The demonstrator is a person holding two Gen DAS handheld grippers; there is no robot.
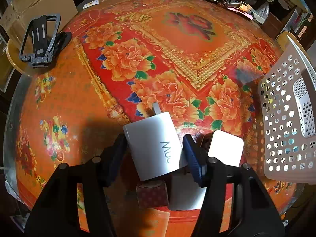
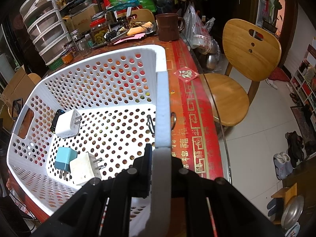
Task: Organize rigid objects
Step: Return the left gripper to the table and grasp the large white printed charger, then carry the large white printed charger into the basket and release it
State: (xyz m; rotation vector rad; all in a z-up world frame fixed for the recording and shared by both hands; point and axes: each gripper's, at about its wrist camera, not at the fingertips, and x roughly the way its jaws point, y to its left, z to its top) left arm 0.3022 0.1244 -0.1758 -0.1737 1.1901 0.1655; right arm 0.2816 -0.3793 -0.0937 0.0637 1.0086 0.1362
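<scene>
In my left wrist view the left gripper [image 1: 155,148] has its jaws set either side of a white charger [image 1: 152,144] at lower centre of the frame; the blue pads sit against its two flanks, so I read it as held, prongs pointing up-frame. A second white charger [image 1: 225,148] lies just beside the right jaw, and a small dark red block [image 1: 152,195] sits below the held one. The bench [image 1: 138,59], covered in a red and orange flower cloth, is open across the whole middle and upper frame; a black stand [image 1: 41,39] is at the upper left edge, and the white basket [image 1: 286,122] fills the right edge. In my right wrist view the right gripper [image 2: 158,169] is clamped narrow on the basket's [image 2: 163,102] near rim at lower centre. Inside it, a white charger [image 2: 68,123] lies at the left, a blue charger [image 2: 64,161] and an off-white charger [image 2: 85,167] touch at lower left, and the floor's right half is free. The bench edge runs down the right, a wooden chair [image 2: 246,59] beyond.
</scene>
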